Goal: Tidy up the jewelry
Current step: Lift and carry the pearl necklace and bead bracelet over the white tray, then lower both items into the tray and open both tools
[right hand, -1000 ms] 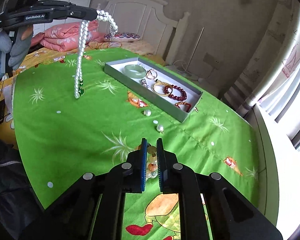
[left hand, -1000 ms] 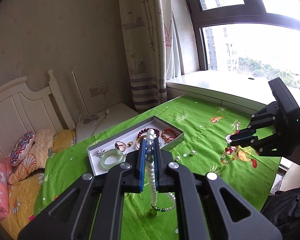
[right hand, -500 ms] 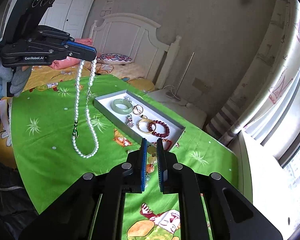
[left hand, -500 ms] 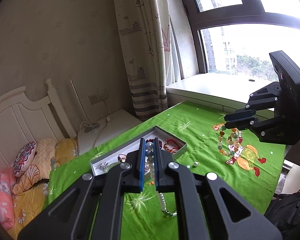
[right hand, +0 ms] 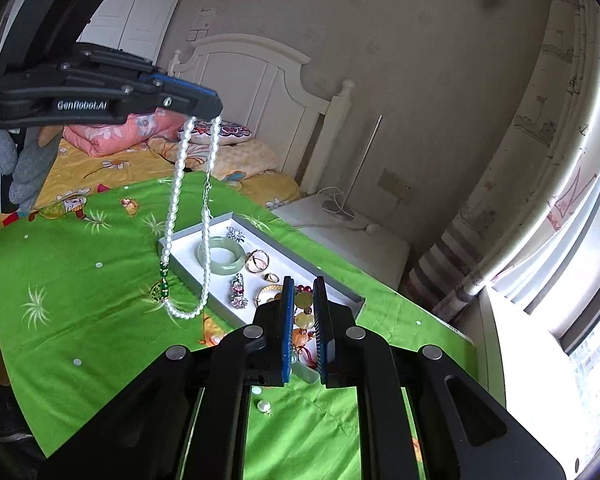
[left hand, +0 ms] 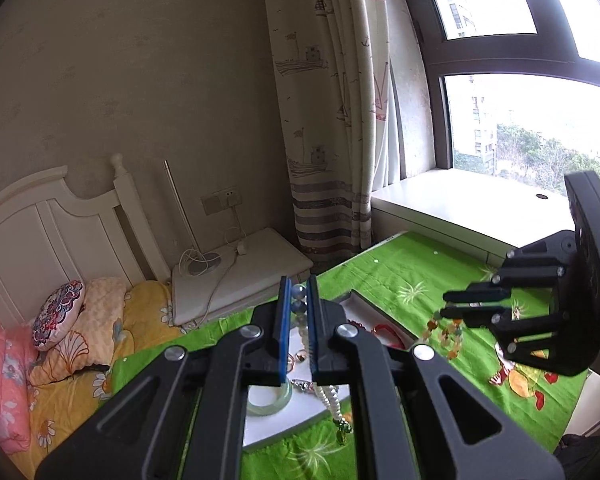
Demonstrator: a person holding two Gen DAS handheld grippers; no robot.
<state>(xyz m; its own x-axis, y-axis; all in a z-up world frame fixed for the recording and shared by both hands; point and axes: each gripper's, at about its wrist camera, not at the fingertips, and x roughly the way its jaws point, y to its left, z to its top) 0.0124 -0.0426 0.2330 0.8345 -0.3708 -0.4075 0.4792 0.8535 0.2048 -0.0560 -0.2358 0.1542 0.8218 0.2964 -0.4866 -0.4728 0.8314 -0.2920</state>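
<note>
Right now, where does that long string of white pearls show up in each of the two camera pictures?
Left wrist view: pearl necklace at bottom centre, clamped in the left gripper, dangling over the tray.
Right wrist view: upper left, hanging as a loop from the left gripper.
Shared landmark: the jade bangle in the tray.

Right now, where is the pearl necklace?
In the right wrist view, upper left, the pearl necklace hangs from the left gripper, over the jewelry tray's near end.

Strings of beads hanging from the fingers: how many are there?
2. The pearl necklace hangs from the left gripper, above the tray's edge. The coloured bead string hangs from the right gripper.
</note>
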